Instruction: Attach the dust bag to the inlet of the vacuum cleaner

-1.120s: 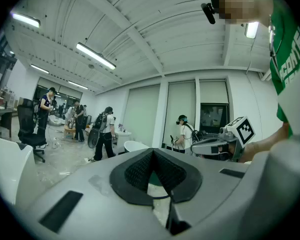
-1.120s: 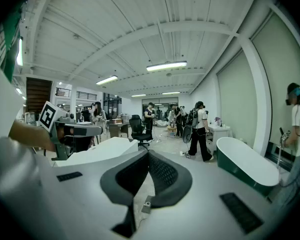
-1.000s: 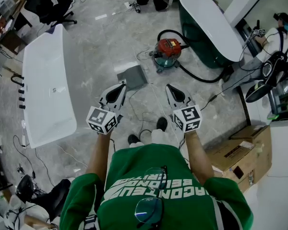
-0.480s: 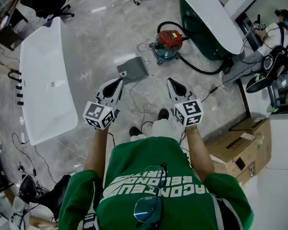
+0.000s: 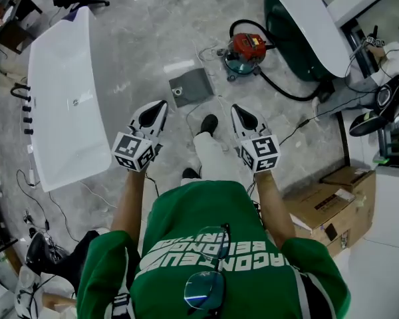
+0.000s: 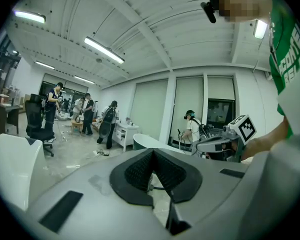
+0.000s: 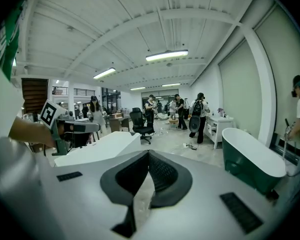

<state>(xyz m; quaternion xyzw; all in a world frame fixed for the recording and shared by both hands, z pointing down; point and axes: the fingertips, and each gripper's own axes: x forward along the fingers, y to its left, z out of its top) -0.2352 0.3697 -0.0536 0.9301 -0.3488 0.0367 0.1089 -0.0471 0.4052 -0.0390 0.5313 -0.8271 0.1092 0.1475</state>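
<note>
While nothing is held yet, the head view explains the posture: the bag (image 5: 191,87) lies flat on the floor (image 5: 139,38) straight ahead, its collar hole facing up, and the left gripper (image 5: 158,109) and right gripper (image 5: 239,111) hang side by side just short of it, one toward each edge, neither touching it. Beyond the bag, near but apart, stands the vacuum (image 5: 247,50), its hose (image 5: 279,92) curling toward the green tub (image 5: 306,25). This looks like the approach, with bag and inlet not yet brought together.

From the left gripper view, the jaws are pressed together at the tips with nothing between them. The camera looks across the room rather than down, so the bag is out of sight (the other gripper shows at the right).

From the right gripper view, the jaws likewise meet tip to tip and are empty; the white tub (image 7: 97,149) and green tub flank the view. Both pairs will probably need to spread before either can take the bag's edge.
</note>
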